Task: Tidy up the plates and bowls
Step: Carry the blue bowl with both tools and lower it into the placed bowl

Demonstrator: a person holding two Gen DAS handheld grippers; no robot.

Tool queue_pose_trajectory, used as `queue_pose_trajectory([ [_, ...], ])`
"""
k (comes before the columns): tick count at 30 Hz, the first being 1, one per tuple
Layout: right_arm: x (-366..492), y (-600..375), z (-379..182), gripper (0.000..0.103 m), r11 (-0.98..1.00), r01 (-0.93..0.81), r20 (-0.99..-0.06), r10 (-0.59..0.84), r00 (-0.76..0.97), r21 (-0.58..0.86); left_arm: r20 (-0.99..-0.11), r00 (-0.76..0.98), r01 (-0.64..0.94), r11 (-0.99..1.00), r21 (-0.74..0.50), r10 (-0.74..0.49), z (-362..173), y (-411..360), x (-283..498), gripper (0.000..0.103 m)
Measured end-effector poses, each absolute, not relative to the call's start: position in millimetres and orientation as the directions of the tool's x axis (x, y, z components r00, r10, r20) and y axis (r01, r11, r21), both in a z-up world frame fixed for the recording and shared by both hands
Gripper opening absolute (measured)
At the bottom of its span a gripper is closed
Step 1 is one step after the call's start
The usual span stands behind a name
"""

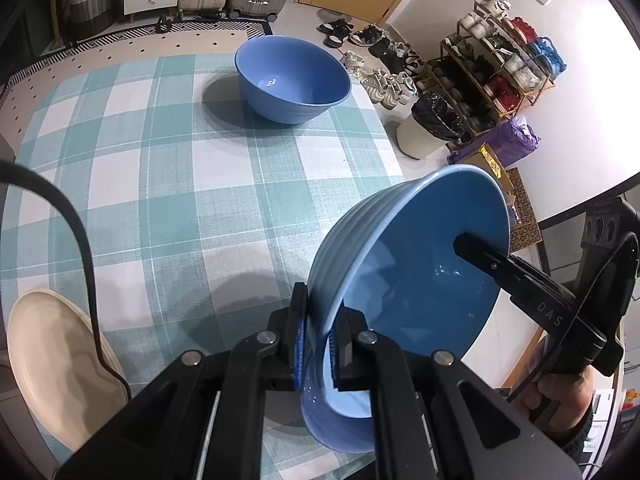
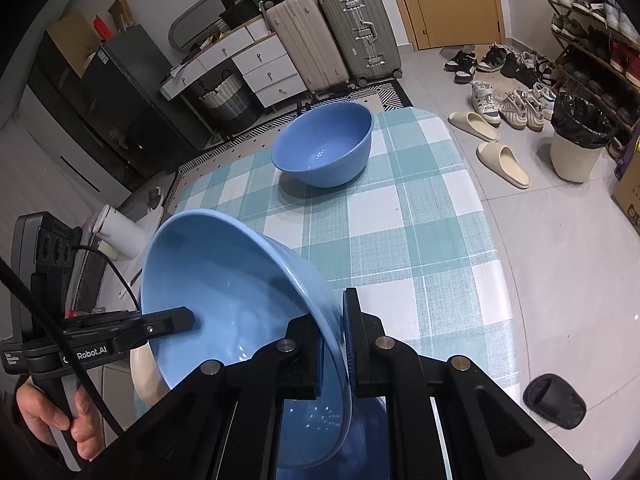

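A checked tablecloth (image 1: 180, 184) covers the table, bearing a blue bowl (image 1: 292, 80) and cream plate (image 1: 52, 364).

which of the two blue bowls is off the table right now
The near blue bowl, tilted and clamped at opposite rims by the left gripper and right gripper. The far blue bowl sits upright on the tablecloth.

Held blue bowl (image 1: 408, 280): its lowest part is hidden behind the left gripper (image 1: 320, 344) linkage in the left wrist view, and likewise runs under the right gripper (image 2: 334, 344) in the right wrist view. Cream plate (image 1: 56, 364) partly crossed by a black cable (image 1: 80, 240), its left side lost in the dark lens border. Shoes on the rack (image 1: 496, 64) too small and warped to tell apart.
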State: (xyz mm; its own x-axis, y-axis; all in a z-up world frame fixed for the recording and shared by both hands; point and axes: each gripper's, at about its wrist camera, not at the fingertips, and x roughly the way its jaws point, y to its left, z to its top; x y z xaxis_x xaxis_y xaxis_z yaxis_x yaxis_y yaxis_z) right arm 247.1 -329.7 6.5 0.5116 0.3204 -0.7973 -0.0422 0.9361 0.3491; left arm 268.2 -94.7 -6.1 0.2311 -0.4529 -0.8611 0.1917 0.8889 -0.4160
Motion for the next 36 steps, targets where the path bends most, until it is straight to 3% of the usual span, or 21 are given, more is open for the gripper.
queue_pose_trajectory([
  [23, 212.1, -324.0, 33.6, 0.009, 0.942, -0.067, -0.791, 0.315, 0.524, 0.330, -0.864, 0.249, 0.209, 0.895, -0.393, -0.438, 13.9, -93.3, 228.9, 0.006],
  [36, 165.2, -322.5, 10.6, 0.009, 0.948, -0.049, -0.822, 0.299, 0.484, 0.316, -0.890, 0.188, 0.207, 0.903, -0.377, -0.415, -22.1, -102.0, 190.1, 0.006],
])
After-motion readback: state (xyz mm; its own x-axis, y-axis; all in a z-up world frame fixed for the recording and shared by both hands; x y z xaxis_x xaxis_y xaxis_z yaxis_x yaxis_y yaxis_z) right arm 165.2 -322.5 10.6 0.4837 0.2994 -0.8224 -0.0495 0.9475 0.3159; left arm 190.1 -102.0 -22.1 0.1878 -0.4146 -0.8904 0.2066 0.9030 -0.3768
